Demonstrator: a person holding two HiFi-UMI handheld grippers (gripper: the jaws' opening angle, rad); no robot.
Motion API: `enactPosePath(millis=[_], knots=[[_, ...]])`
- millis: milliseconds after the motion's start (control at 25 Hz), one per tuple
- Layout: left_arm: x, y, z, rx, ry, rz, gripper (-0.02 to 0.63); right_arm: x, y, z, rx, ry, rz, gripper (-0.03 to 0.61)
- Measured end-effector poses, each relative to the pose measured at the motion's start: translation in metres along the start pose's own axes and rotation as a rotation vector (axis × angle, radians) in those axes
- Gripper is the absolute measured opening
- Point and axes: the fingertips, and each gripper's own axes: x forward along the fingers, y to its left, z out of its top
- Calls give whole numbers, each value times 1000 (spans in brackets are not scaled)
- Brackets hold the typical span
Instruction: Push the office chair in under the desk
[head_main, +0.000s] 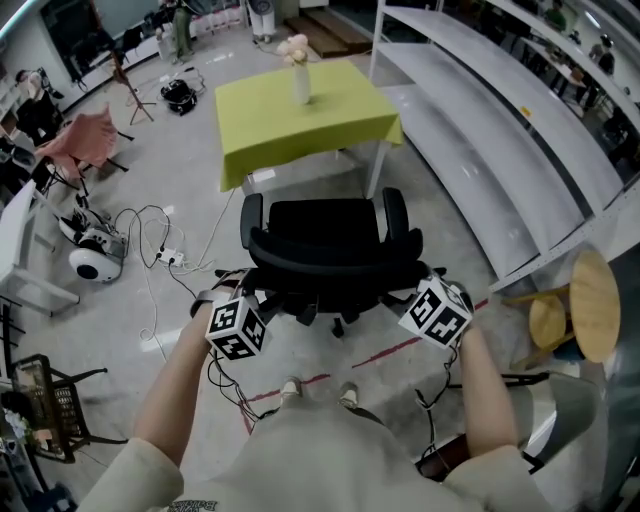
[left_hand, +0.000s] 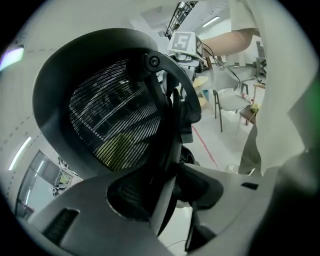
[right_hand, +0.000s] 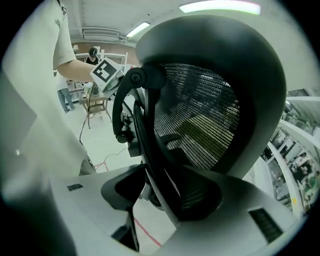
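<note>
A black mesh office chair (head_main: 330, 245) stands on the floor just short of the desk (head_main: 260, 125), which wears a yellow-green cloth. The chair's seat faces the desk and its back faces me. My left gripper (head_main: 250, 300) is at the backrest's left edge and my right gripper (head_main: 425, 295) at its right edge. In the left gripper view the backrest rim (left_hand: 165, 150) runs between the jaws of the left gripper (left_hand: 167, 190), which close on it. In the right gripper view the backrest rim (right_hand: 150, 165) sits likewise in the right gripper (right_hand: 160, 195).
A white vase of flowers (head_main: 300, 75) stands on the desk. Long white shelves (head_main: 500, 130) run along the right, with a round wooden stool (head_main: 590, 300) near them. Cables (head_main: 160, 260) and a white device (head_main: 95, 262) lie on the floor at left. A red tape line (head_main: 400, 348) crosses behind the chair.
</note>
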Motion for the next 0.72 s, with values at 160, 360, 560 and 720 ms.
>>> enactPosePath(millis=[160,360,560,720], knots=[[-2,-1,-4,70,58,-3,183,1,2,1,-85,35,-3,195],[-1,1,-5,73,111,-46,183,2,3,-1,-102,77,37,181],[2,3,-4,51,80,-44,181,3,-1,-1,-72,23,36,179],[3,2,-3,35,65,-32,184,3,-1,-3,-63,-9,33,179]])
